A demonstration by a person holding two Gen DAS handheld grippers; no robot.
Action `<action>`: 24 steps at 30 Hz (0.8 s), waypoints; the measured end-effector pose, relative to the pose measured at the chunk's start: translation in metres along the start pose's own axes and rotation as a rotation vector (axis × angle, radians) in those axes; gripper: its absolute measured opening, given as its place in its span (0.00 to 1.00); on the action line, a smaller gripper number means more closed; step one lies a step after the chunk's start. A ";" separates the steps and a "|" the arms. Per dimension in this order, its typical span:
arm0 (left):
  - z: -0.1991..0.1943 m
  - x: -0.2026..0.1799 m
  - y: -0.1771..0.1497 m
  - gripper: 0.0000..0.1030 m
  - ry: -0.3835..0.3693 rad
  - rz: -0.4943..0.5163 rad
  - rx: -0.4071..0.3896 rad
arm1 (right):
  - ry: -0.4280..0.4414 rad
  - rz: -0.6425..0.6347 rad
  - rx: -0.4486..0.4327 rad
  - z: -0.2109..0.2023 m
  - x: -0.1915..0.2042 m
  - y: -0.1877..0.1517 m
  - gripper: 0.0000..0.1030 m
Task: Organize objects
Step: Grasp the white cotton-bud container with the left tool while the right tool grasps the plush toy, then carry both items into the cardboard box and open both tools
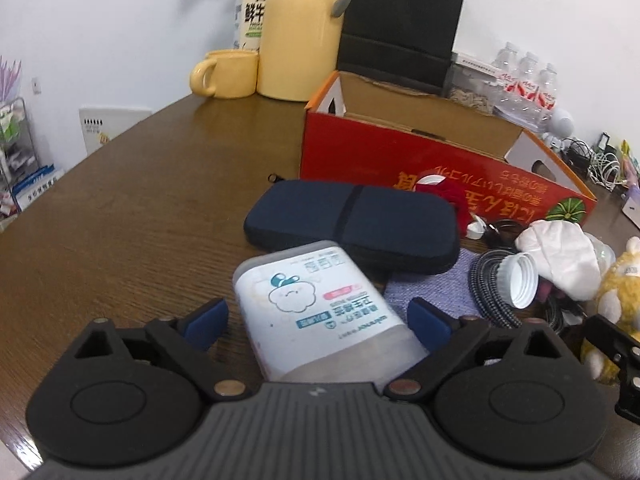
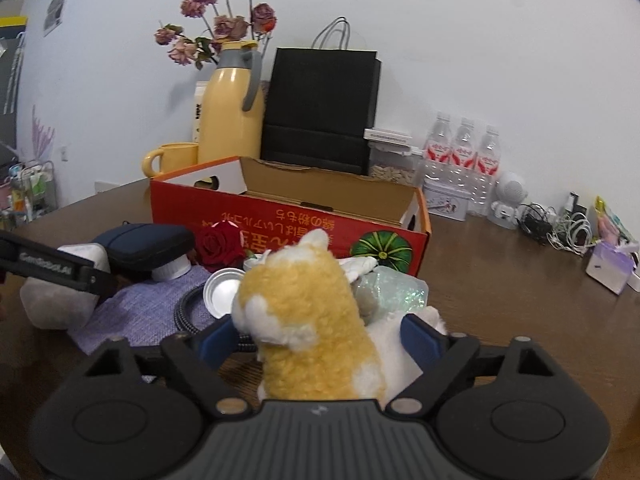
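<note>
Barely started, I'd say. Left gripper [image 1: 316, 322] straddles the white cotton-swab tub [image 1: 320, 312], jaws wide, pads not touching it. Right gripper [image 2: 320, 338] likewise brackets the plush toy [image 2: 316, 320], nothing clamped yet. Behind them the navy pouch [image 1: 352, 224], purple cloth [image 2: 148, 312] and rose [image 2: 218, 246] sit loose on the table [image 1: 140, 208]. The red box [image 1: 420, 160] at the back looks empty.

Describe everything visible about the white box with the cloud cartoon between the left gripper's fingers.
The white box is a translucent, rounded plastic container with a cloud cartoon and blue and pink print. It lies tilted on the wooden table, its far end resting on the dark blue pouch. The left gripper straddles it, jaws wide, pads not visibly pressing.
</note>
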State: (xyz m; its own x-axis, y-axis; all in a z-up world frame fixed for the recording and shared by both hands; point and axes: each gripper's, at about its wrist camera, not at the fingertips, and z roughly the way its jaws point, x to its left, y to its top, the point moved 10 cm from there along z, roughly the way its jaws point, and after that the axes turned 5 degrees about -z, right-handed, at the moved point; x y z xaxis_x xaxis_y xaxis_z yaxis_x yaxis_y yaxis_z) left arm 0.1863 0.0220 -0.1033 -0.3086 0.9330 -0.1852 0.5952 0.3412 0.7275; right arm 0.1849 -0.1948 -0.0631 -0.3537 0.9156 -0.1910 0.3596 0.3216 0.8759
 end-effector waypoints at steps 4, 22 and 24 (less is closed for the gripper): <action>-0.002 0.003 0.000 0.78 -0.015 -0.013 -0.011 | 0.031 -0.028 -0.008 -0.003 0.005 0.002 0.60; -0.052 -0.006 0.028 0.64 -0.132 0.116 -0.142 | -0.006 -0.086 -0.130 -0.044 0.011 0.044 0.49; -0.056 -0.015 0.040 0.64 -0.156 0.133 -0.168 | -0.011 -0.104 -0.156 -0.043 0.011 0.059 0.49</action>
State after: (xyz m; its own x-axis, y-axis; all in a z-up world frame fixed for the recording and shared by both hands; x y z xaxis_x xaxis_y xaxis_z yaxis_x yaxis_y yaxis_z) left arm 0.1734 0.0149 -0.0343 -0.1100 0.9792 -0.1704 0.4869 0.2025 0.8496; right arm 0.1649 -0.1763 0.0057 -0.3728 0.8820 -0.2884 0.1827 0.3745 0.9090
